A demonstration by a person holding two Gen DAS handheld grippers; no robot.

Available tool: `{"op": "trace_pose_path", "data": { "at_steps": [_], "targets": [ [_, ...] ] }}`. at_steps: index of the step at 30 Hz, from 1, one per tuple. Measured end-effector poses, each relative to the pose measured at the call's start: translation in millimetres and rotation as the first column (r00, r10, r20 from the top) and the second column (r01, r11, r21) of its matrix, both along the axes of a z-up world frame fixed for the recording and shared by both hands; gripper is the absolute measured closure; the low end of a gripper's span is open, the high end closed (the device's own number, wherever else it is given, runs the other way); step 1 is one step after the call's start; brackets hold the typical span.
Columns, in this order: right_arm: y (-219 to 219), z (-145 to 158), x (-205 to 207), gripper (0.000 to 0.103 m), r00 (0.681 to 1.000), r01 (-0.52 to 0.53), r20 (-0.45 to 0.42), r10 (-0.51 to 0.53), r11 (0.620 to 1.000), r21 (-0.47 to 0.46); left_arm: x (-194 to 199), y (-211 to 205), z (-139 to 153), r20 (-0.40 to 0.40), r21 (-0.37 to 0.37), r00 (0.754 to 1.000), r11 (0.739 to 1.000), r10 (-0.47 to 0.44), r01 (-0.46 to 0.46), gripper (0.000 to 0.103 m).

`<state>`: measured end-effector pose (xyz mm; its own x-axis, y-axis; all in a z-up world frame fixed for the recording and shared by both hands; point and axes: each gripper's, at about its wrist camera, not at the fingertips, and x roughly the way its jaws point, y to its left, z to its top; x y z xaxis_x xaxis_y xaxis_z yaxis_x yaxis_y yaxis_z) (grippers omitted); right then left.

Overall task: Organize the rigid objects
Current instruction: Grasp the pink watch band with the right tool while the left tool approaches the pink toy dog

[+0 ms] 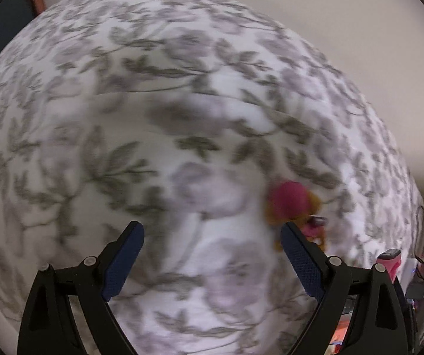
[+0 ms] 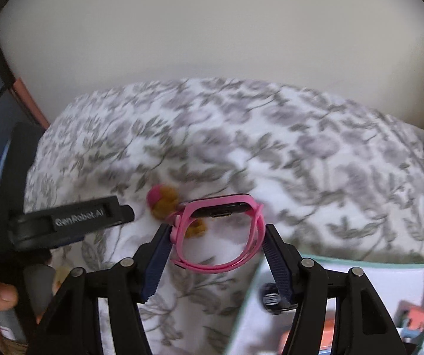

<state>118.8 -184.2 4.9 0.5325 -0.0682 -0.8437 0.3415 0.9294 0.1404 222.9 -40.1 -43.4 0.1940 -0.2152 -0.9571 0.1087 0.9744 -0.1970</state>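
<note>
**Right gripper pinches the pink watch**

Right gripper (image 2: 216, 230) of mine clamps the pink watch (image 2: 220, 233) by its strap, above the floral bedspread (image 2: 300, 162). Beyond the watch lies a pink-and-brown toy (image 2: 163, 201). My left gripper (image 1: 212, 230) hangs spread, empty, beside that toy.

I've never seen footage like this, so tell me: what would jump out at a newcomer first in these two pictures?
Probably the bright pink smartwatch, clamped by its looped strap between the right gripper fingers above a floral bedspread. Just behind it on the bedspread lies a small blurred toy, pink and brown. In the other view, the left gripper hangs wide open and empty over the same cloth, the toy by its right-hand finger.
</note>
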Motion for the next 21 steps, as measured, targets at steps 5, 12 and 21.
{"op": "trace_pose_path", "data": {
  "at_steps": [5,12,21],
  "targets": [
    [-26.3,3.7,-11.1,0.038,0.999,0.036,0.012,-0.036,0.999,0.015,-0.8,-31.1,-1.6,0.038,-0.01,0.998,0.999,-0.041,0.042,0.009],
    [-47.6,-1.4,-18.5,0.038,0.998,0.063,0.006,-0.064,0.997,0.041,3.2,-66.2,-10.7,0.092,0.045,0.987,0.991,-0.133,0.129,0.009],
    [-59.3,-6.7,-23.5,0.038,0.996,0.089,-0.002,-0.089,0.993,0.074,9.4,-99.5,-32.0,0.116,0.134,0.974,0.975,-0.194,0.179,0.01]
  ]
}}
